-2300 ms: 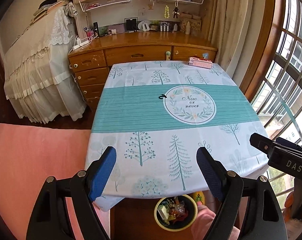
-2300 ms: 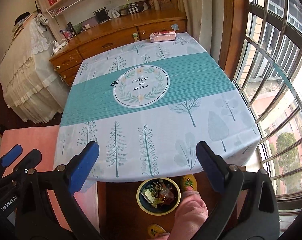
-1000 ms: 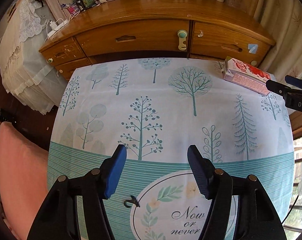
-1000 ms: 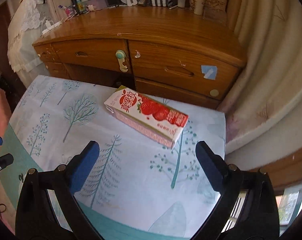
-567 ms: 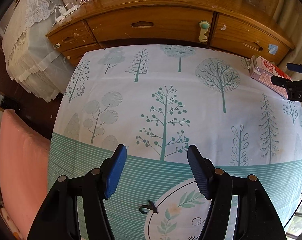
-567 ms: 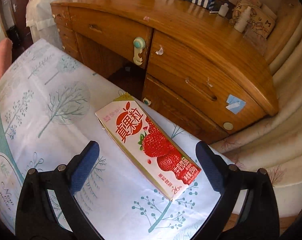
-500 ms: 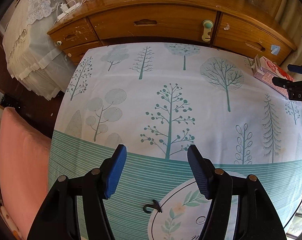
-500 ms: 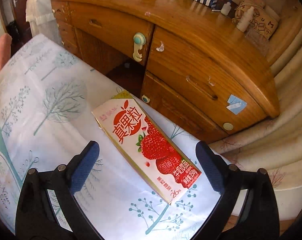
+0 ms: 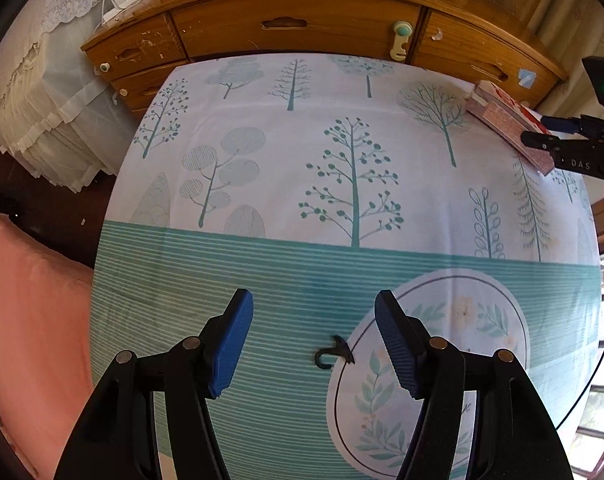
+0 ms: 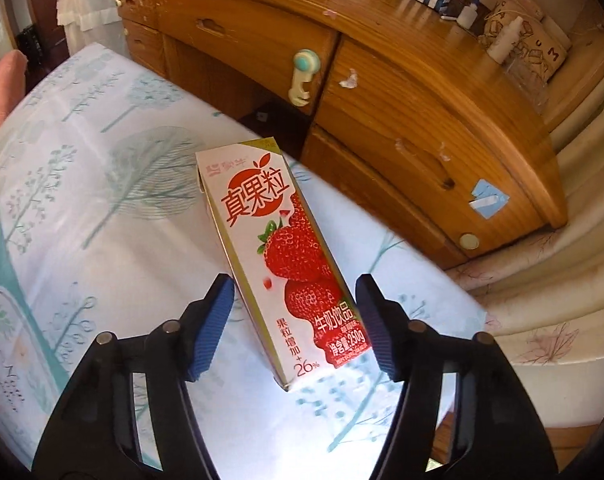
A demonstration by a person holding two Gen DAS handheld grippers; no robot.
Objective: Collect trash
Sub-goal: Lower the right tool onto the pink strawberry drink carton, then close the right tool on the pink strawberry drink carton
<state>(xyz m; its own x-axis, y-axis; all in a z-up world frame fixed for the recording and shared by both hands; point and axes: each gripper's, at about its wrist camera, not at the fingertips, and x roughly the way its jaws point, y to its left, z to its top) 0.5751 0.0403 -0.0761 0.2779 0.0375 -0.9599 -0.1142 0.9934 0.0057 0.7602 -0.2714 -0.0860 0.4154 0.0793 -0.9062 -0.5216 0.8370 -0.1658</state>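
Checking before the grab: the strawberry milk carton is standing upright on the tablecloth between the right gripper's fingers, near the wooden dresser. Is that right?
Not quite. The milk carton is lying flat on its side on the tablecloth, not standing upright. The right wrist view shows it. The rest holds: it is between the fingers of the right gripper, whose jaws are closing but not yet pressing it, near the wooden dresser.

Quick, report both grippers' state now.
Left gripper: open, holding nothing, above a small black hook on the tablecloth.
Right gripper: closing around the pink strawberry milk carton, pads not yet pressing.
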